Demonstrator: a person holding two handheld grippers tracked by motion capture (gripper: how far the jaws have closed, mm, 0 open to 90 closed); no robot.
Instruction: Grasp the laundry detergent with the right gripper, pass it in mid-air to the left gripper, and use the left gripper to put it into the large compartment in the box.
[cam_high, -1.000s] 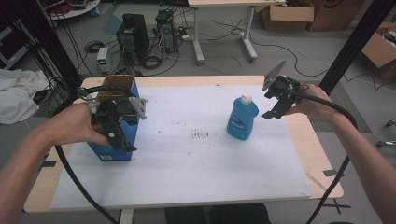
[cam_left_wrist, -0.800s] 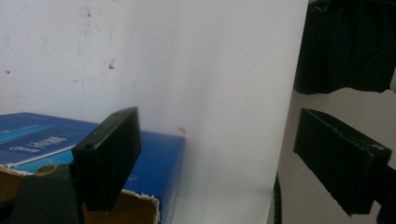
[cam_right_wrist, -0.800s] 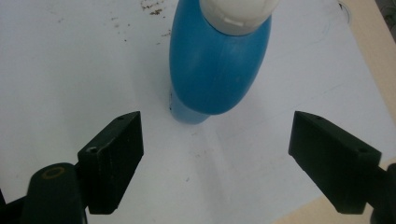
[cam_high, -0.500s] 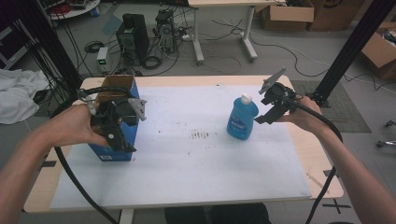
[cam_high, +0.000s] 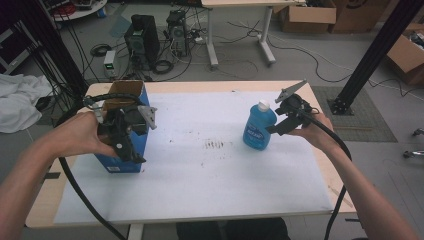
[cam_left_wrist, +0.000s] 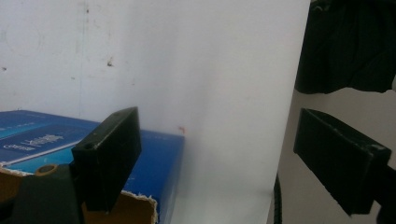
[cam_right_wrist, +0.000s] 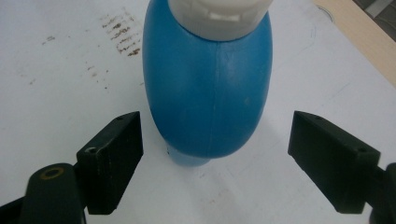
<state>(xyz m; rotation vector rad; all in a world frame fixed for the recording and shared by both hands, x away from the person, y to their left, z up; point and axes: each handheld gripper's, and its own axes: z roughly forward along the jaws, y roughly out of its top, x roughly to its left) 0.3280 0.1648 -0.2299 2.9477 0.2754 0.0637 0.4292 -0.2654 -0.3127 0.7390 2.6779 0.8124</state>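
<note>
Tipping is the main risk: the blue bottle (cam_right_wrist: 208, 88) stands upright on the surface (cam_high: 210, 170), bracketed untouched by the spread right tool (cam_right_wrist: 217, 161); an off-centre closure could topple it. The left tool (cam_left_wrist: 233, 161) is spread at the blue box (cam_left_wrist: 154, 163).

The bottle (cam_right_wrist: 208, 88) is smooth, semi-glossy blue plastic with a white plastic cap (cam_right_wrist: 219, 16). Beside it, matt white paper (cam_high: 200, 165), smudged, covers the pale wood bench (cam_high: 45, 195). The box (cam_left_wrist: 154, 154) is printed blue cardboard with a torn raw edge.

Table (cam_high: 320, 165): white sheet (cam_high: 200, 170) (smudged), blue box (cam_high: 122, 125), bottle (cam_high: 259, 127).
</note>
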